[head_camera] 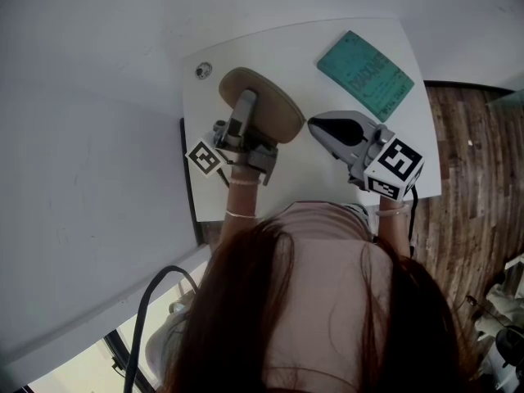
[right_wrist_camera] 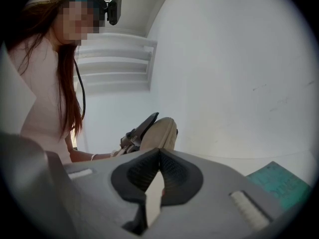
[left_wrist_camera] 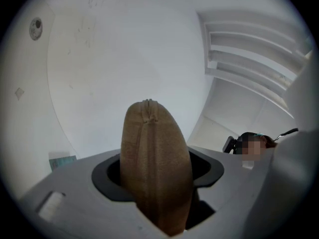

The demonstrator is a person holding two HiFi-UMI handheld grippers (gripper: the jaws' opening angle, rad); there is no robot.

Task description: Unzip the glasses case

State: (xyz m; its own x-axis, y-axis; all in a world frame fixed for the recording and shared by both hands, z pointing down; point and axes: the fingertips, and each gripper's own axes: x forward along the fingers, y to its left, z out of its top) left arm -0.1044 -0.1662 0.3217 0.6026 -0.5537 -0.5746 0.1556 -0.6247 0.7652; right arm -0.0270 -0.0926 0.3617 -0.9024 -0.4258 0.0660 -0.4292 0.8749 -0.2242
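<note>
Over the white table (head_camera: pixel 307 182), near its middle: the tan, soft-sided glasses case (head_camera: pixel 277 115), clamped in the left gripper (head_camera: pixel 245 107). The left gripper view confirms the hold. Both jaws press the case's 2 broad sides, the zip seam faces the camera, and the long axis runs straight out along the jaws. I see no pull tab on the seam from there, only a small pucker at the far end. Whether the case touches the table I cannot tell.

The right gripper (head_camera: pixel 318 127) sits just beside the case's right-hand end, nose aimed at it, close but apart. Its own view puts the case dead ahead, a little above the tips, with the left gripper on the case's left flank. The right jaws are pinched together at the tips with nothing between them.

Key relation: the case lies ahead and to the left of the right jaws, and the right gripper is the free one. My read is that the left serves as anchor, while the right must part its jaws, find the pull and draw it along the long axis. The pull's location is the unknown.

Pose: both grippers are low in front of the person, forearms close to the body, converging on the case. A teal card (head_camera: pixel 365 74) lies well apart at the table's far right.
</note>
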